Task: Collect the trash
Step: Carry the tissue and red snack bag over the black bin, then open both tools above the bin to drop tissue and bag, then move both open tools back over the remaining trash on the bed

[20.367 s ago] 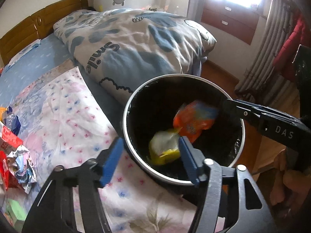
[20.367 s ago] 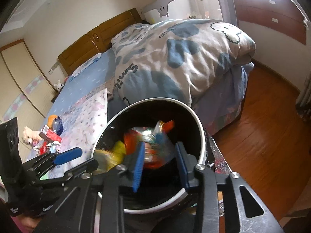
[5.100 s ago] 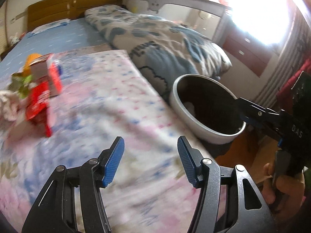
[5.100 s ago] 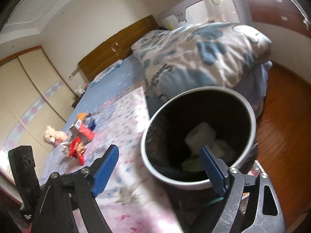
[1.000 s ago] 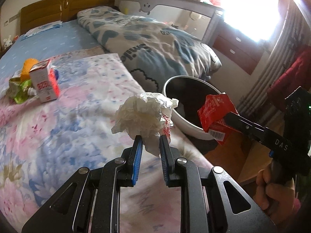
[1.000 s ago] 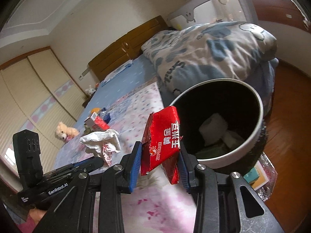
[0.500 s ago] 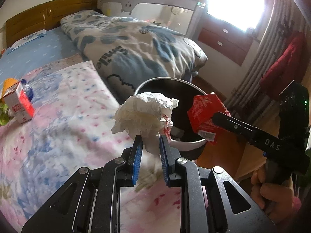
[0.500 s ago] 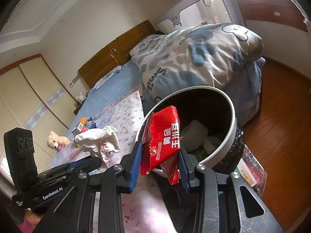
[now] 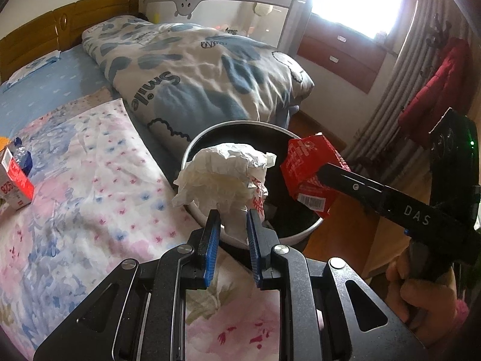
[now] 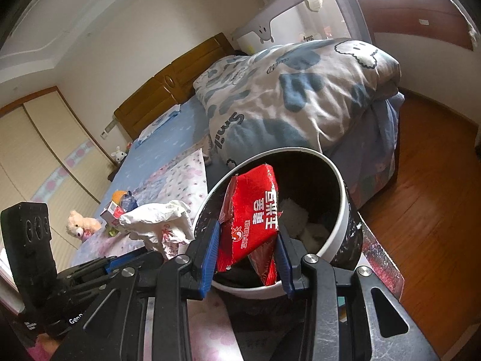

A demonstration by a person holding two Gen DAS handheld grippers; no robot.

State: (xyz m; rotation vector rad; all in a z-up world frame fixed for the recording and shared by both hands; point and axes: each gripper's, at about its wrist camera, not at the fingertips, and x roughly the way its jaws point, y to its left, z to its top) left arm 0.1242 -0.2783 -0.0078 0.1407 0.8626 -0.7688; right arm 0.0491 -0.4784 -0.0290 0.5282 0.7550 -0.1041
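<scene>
Round white-rimmed black-lined trash bin stands at the edge of the floral-sheeted bed, red foil snack wrapper clamped in right gripper jaws over it, crumpled white paper wad clamped in left gripper jaws at its rim.

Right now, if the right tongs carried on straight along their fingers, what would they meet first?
Probably the open mouth of the round white-rimmed black trash bin, so the right tongs and their red snack wrapper would enter it; depth is uncertain.
</scene>
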